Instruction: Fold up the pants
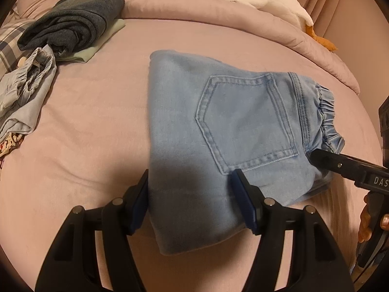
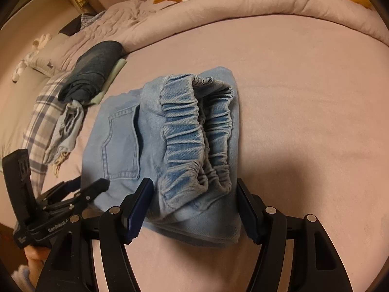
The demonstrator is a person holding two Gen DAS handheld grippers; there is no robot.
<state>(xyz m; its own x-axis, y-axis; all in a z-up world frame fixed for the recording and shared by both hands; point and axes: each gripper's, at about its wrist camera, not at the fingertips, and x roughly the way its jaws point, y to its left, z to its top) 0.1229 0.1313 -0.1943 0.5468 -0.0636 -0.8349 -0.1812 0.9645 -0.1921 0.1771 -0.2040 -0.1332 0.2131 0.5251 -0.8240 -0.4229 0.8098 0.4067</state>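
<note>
At the bottom centre of its own view, the left gripper point(image 1: 194, 199) stands wide, its jaws straddling the near edge of the folded light-blue pants point(image 1: 226, 131). The right gripper point(image 2: 194, 206) also gapes wide around the elastic waistband point(image 2: 194, 131). The pants lie mid-frame on the pink bedsheet point(image 1: 85, 133); a dark folded garment point(image 1: 73, 19) sits upper left.

You get dim, warm indoor light, pinkish cast. Soft gripper shadows fall on the pants point(image 1: 218, 131) and bed sheet point(image 2: 304, 97). Heavy fisheye bending with dark vignette corners. Centre sharp, edges slightly soft, no glare, mild grain.
</note>
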